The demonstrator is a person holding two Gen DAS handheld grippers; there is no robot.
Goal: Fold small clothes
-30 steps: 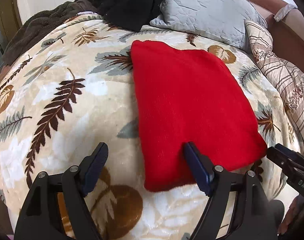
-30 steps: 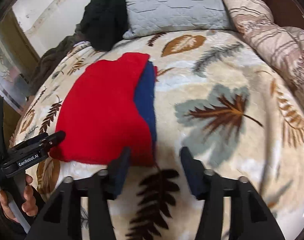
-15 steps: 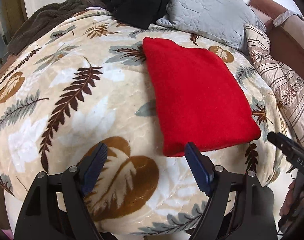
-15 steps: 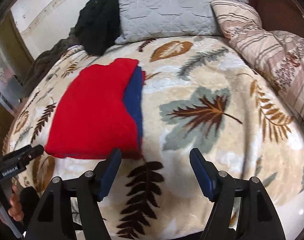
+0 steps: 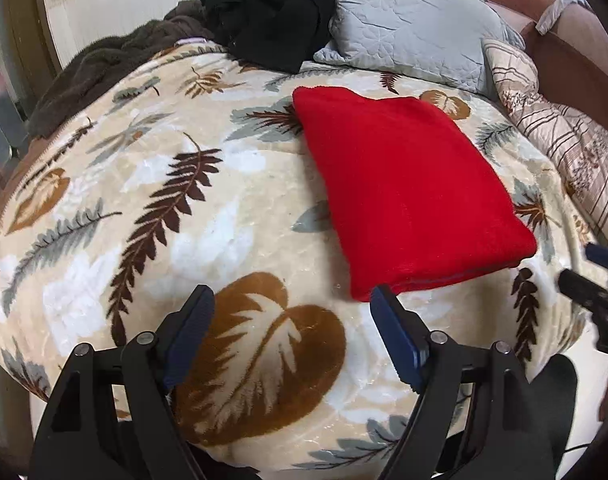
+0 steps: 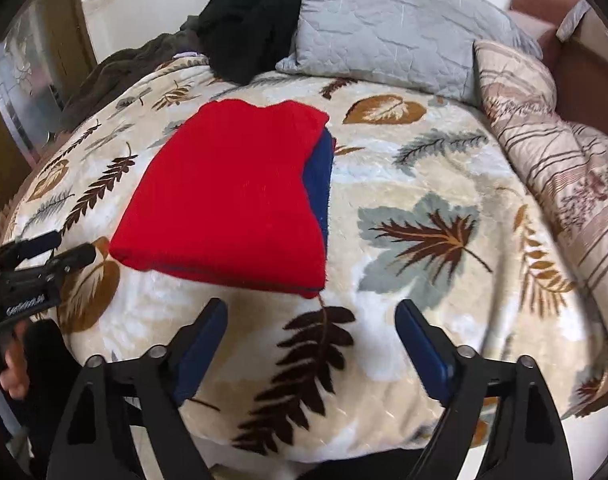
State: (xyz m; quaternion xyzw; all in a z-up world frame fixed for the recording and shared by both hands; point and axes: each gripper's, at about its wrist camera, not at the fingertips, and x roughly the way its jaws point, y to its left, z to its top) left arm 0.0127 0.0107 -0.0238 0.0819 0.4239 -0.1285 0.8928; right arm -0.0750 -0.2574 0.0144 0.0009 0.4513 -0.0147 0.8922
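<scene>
A red garment lies folded into a flat rectangle on the leaf-patterned blanket. In the right wrist view the red garment shows a blue layer along its right edge. My left gripper is open and empty, above the blanket just short of the garment's near left corner. My right gripper is open and empty, just short of the garment's near right corner. Each gripper also shows at the edge of the other's view, the right gripper and the left gripper.
A grey quilted pillow and a black garment pile lie at the head of the bed. A striped beige pillow lies at the right, a dark brown blanket at the far left. The bed's near edge runs under both grippers.
Both grippers have pulled back from the garment's near edge toward the foot of the bed. The right gripper's jaws have opened wider. The garment stays flat.
</scene>
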